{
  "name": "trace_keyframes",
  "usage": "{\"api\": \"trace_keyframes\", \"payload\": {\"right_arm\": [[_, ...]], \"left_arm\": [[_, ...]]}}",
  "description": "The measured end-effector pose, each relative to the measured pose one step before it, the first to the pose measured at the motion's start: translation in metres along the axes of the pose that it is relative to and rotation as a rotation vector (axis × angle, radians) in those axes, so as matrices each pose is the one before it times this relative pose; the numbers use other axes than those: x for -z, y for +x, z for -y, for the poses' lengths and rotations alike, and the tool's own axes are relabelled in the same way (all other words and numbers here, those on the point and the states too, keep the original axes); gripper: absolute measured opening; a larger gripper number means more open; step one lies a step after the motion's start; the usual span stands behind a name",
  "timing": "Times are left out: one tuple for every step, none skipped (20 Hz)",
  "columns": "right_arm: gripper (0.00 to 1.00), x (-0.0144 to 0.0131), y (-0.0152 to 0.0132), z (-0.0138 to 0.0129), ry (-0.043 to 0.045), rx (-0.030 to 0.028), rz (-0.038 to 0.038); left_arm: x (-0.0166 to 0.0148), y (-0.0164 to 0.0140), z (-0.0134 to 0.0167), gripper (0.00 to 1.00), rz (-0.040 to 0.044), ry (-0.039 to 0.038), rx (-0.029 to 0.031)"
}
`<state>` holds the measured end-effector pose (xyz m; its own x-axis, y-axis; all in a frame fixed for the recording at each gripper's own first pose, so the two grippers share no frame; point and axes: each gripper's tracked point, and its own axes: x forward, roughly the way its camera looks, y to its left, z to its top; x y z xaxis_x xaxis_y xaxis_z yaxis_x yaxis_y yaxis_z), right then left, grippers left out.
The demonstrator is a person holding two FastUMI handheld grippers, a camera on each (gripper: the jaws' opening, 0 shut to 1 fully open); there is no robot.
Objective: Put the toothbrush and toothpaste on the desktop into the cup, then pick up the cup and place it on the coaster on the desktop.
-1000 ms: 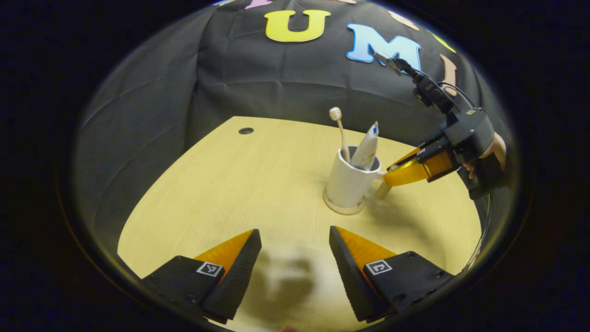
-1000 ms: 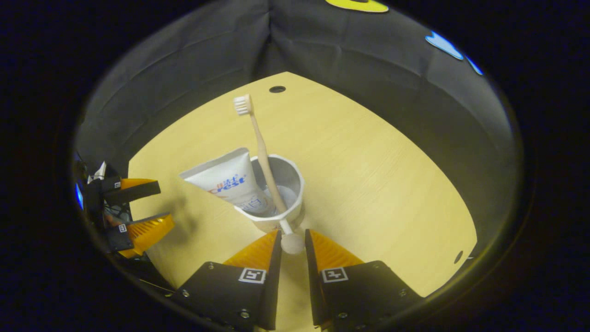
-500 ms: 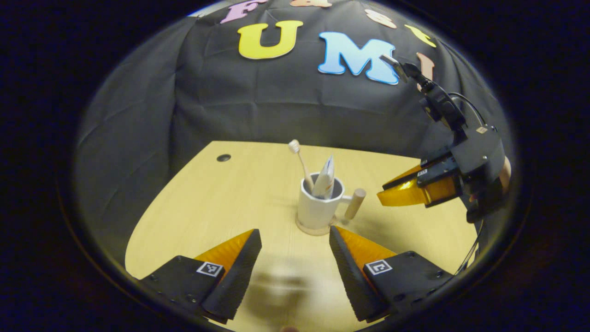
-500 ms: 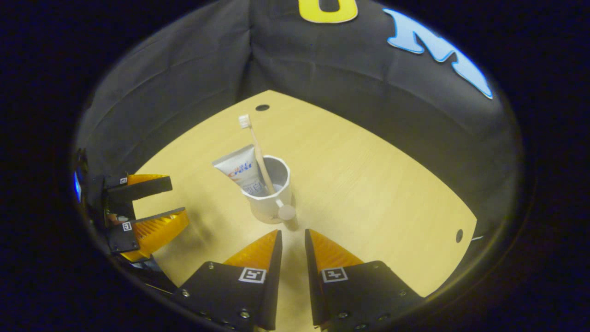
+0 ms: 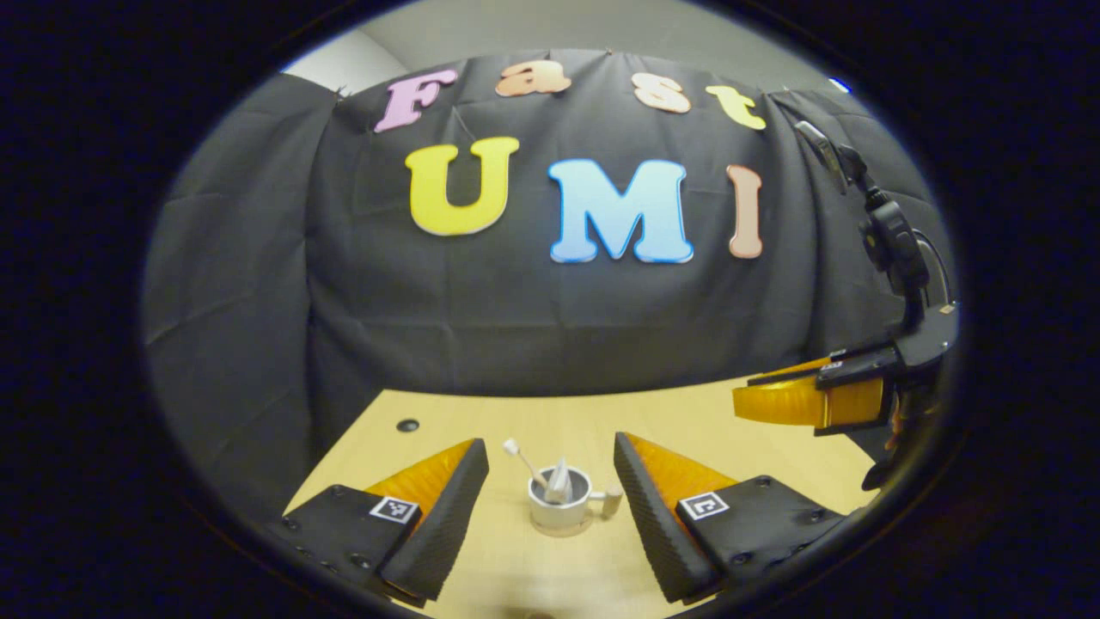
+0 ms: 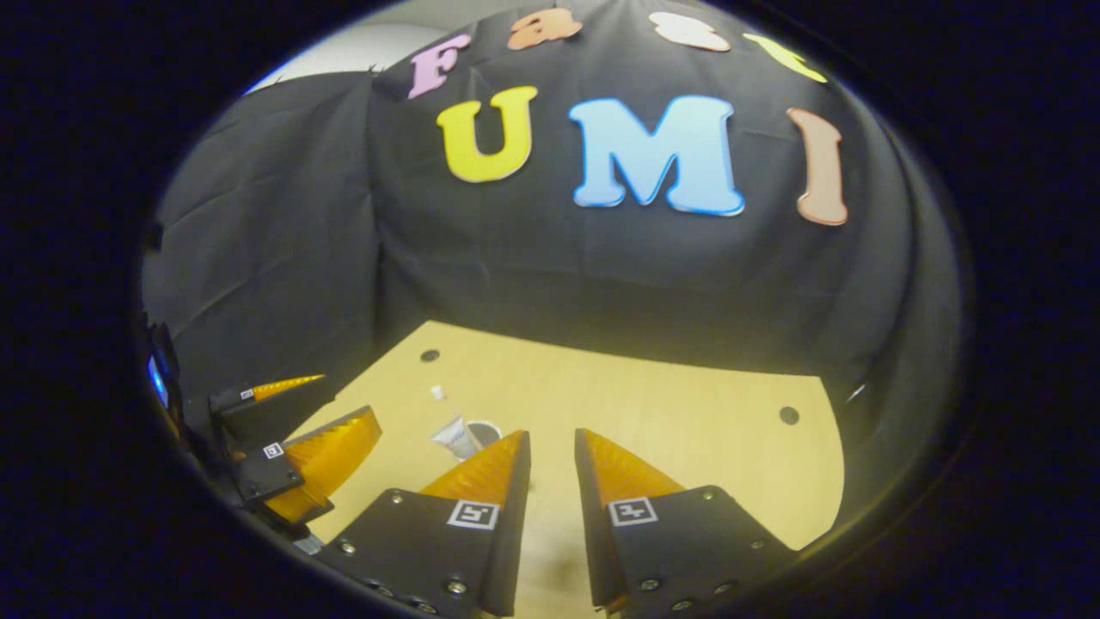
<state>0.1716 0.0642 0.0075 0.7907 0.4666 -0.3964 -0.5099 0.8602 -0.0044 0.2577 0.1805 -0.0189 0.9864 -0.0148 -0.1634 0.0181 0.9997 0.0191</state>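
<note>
Both grippers have pulled well back and tipped upward since a second ago, when my right gripper had its fingers on either side of the mug's handle; now the mug sits small and far off in both views.

From the left gripper view, my left gripper (image 5: 550,503) has its jaws spread wide, nothing between them, and the white ceramic cup with a wooden peg handle (image 5: 560,509) shows in the gap between the fingers, standing upright on the pale round coaster (image 5: 559,530). The light wooden toothbrush (image 5: 524,460) leans out of the cup to the left, bristle head up, and the white toothpaste tube (image 5: 559,487) stands inside beside it. The handle points to the right in this view. All of it rests on the pale wood-grain tabletop (image 5: 516,567).

Off to the right in that view I can see my right gripper (image 5: 756,397), held up above the tabletop and well apart from the cup.

From the right gripper view, the right gripper (image 6: 552,456) has its jaws slightly apart, holding nothing. The cup (image 6: 486,430) is partly hidden behind the left finger; the toothpaste tube (image 6: 455,437) pokes out toward the left and the toothbrush head (image 6: 438,392) shows above it. The left gripper (image 6: 331,408) sits at the left edge, jaws parted, near the tabletop (image 6: 687,430) edge.
</note>
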Motion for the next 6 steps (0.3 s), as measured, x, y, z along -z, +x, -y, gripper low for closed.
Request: {"api": "trace_keyframes", "payload": {"right_arm": [[0.32, -0.00968, -0.012, 0.00292, 0.01457, 0.03254, 0.05055], [0.31, -0.00997, -0.00965, 0.00337, 0.00964, 0.02746, 0.04587], [0.29, -0.00592, -0.00907, 0.00278, 0.00763, 0.02322, 0.04078], [0.31, -0.00483, -0.00623, 0.00133, 0.00588, 0.01907, 0.03005], [0.31, -0.00006, -0.00475, 0.00102, 0.00239, 0.0196, 0.01976], [0.31, -0.00097, -0.00399, 0.00005, 0.00179, 0.01197, 0.01784]], "left_arm": [[-0.01238, -0.00403, 0.00593, 0.94, 0.02558, -0.00046, 0.00904], [-0.0102, -0.00346, 0.00652, 0.94, 0.02073, -0.00507, 0.01072], [-0.0097, -0.00478, 0.00706, 0.94, 0.02094, -0.00345, 0.01182], [-0.00733, -0.00442, 0.00625, 0.94, 0.01545, 0.00374, 0.0106], [-0.00696, -0.00583, 0.00614, 0.95, 0.01453, 0.0098, 0.00919], [-0.0051, -0.00477, 0.00512, 0.95, 0.01093, 0.01166, 0.00771]]}}
